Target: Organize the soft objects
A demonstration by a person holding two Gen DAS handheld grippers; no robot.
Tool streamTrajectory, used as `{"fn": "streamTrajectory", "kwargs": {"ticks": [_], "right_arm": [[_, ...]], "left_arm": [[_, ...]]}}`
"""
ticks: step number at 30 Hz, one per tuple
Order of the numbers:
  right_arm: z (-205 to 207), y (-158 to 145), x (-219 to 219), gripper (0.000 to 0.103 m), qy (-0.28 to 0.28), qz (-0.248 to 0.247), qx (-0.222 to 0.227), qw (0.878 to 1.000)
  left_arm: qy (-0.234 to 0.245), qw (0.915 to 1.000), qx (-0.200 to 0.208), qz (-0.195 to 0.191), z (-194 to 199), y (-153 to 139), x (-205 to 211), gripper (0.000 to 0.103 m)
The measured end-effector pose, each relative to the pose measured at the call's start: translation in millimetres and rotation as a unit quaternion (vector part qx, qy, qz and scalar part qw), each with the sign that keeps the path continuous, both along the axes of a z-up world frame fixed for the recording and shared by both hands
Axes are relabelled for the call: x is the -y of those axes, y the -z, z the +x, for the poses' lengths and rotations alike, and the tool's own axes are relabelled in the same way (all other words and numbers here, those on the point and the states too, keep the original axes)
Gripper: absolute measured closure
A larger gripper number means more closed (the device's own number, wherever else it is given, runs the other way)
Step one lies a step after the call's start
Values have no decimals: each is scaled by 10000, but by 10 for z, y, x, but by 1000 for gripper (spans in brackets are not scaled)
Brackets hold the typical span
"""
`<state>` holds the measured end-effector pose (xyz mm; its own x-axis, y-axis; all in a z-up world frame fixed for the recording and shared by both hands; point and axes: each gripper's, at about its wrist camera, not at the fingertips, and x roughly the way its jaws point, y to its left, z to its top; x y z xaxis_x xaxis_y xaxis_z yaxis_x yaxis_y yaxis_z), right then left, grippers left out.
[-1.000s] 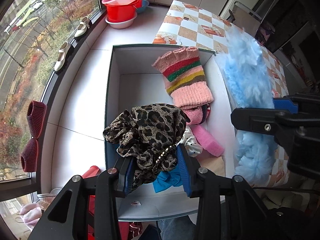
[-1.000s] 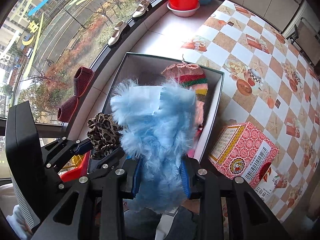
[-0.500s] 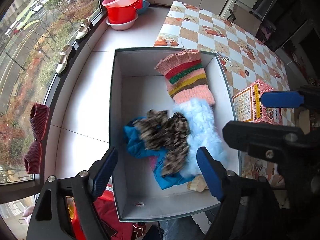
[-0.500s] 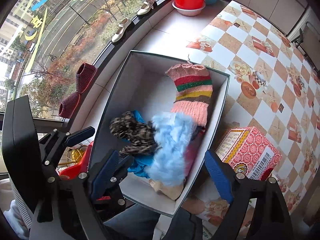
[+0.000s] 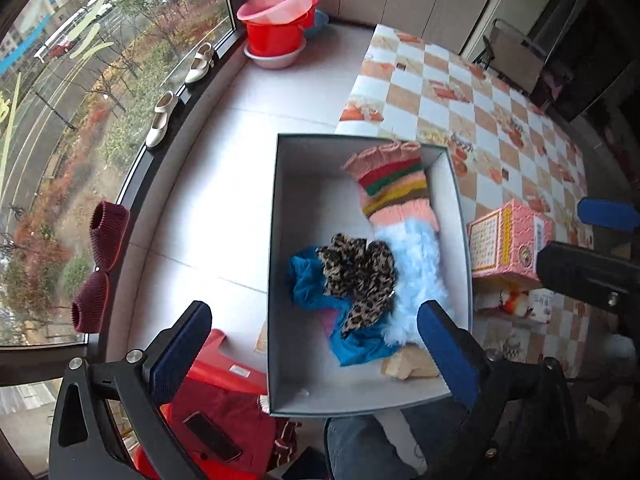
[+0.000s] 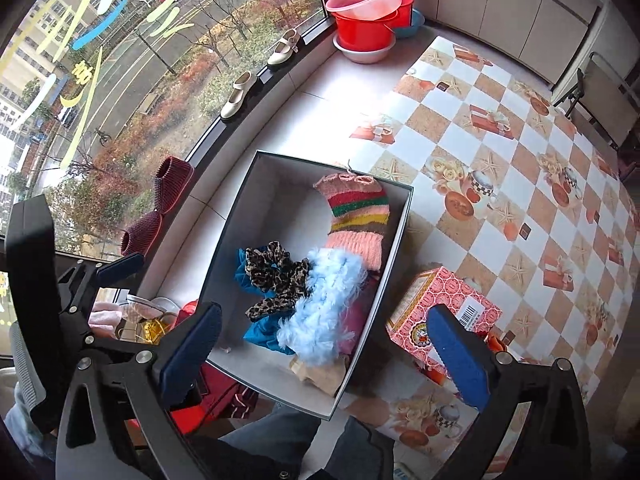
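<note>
A grey box (image 5: pixel 280 208) (image 6: pixel 224 236) holds soft things: a striped pink knit piece (image 5: pixel 394 186) (image 6: pixel 356 212), a leopard-print cloth (image 5: pixel 360 276) (image 6: pixel 276 276), a fluffy light-blue piece (image 5: pixel 418 276) (image 6: pixel 324 312) and a blue cloth (image 5: pixel 308 284) (image 6: pixel 258 334). My left gripper (image 5: pixel 316 356) is open and empty, raised above the box's near end. My right gripper (image 6: pixel 326 354) is open and empty, also above the near end. The right gripper's body shows in the left wrist view (image 5: pixel 592 276).
A pink printed carton (image 5: pixel 508 240) (image 6: pixel 436 312) stands right of the box on the checkered tablecloth (image 6: pixel 520 160). Red and pink basins (image 5: pixel 280 28) (image 6: pixel 368 20) sit far back. Shoes (image 5: pixel 160 124) and maroon slippers (image 5: pixel 100 264) line the window sill. A red stool (image 5: pixel 224 372) is near left.
Both grippers opened and let go: the leopard cloth and the fluffy blue piece dropped into the box. Both grippers then rose away from the box.
</note>
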<state>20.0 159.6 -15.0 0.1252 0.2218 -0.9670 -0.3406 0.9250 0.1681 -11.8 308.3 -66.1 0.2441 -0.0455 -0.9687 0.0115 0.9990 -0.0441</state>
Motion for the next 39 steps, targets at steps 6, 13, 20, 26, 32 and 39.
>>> {"fn": "streamTrajectory", "kwargs": {"ticks": [6, 13, 20, 26, 32, 39], "right_arm": [[-82, 69, 33, 0, 35, -138, -185, 9997], [-99, 110, -33, 0, -28, -183, -281, 9994], [-124, 134, -133, 0, -155, -247, -315, 9991], [-132, 150, -159, 0, -155, -273, -314, 9990], [-163, 172, -191, 0, -153, -309, -330, 9989], [-173, 182, -214, 0, -155, -320, -326, 9988]], "left_arm": [[79, 9980, -633, -37, -128, 66, -48, 0], [46, 9980, -608, 189, -218, 25, -98, 0], [76, 9982, -555, 194, -219, 9, -97, 0], [41, 9981, -588, 187, -211, 31, -136, 0], [108, 9979, -597, 212, -209, 42, -148, 0], [242, 9975, -638, 197, -192, 66, -134, 0]]}}
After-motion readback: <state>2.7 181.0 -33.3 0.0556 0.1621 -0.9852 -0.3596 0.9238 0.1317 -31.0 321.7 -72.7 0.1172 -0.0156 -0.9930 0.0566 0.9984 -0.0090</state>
